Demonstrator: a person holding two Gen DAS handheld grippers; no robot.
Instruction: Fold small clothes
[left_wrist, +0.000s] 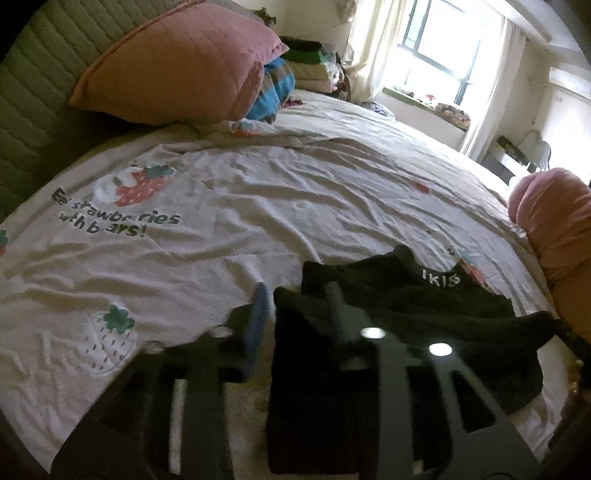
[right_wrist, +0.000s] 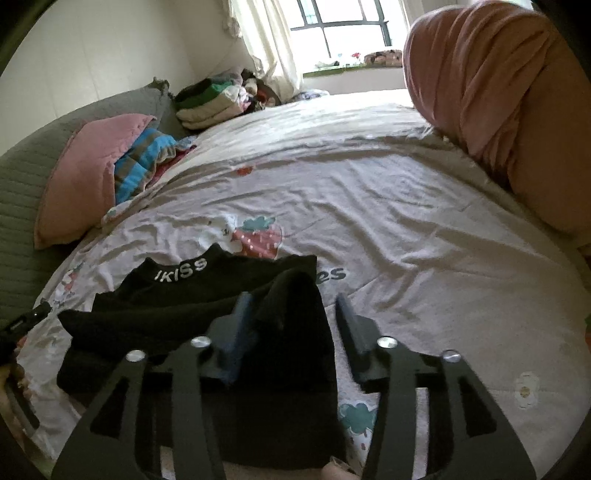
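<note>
Both grippers stand with jaws parted over one folded black knit garment on the bed, neither pinching it.

Left gripper (left_wrist: 295, 299) straddles the near left edge of the black knit garment with white waistband lettering (left_wrist: 406, 317); right gripper (right_wrist: 295, 306) has the cloth's raised right edge between its fingers, pads not pressing. The garment lies on a wrinkled white bedsheet printed with strawberries and dark lettering (left_wrist: 258, 192), near the bed's front edge. Far left, one pink quilted pillow (left_wrist: 177, 62) leans on a green quilted headboard (left_wrist: 29, 103), with a blue-and-grey striped cloth (left_wrist: 277, 85) tucked behind it. One pile of folded clothes (right_wrist: 210, 99) sits at the far corner beside cream curtains (right_wrist: 269, 40). One pink rolled cushion (right_wrist: 491, 85) lies on the right, well apart from the garment. Nothing stands between grippers and cloth.
</note>
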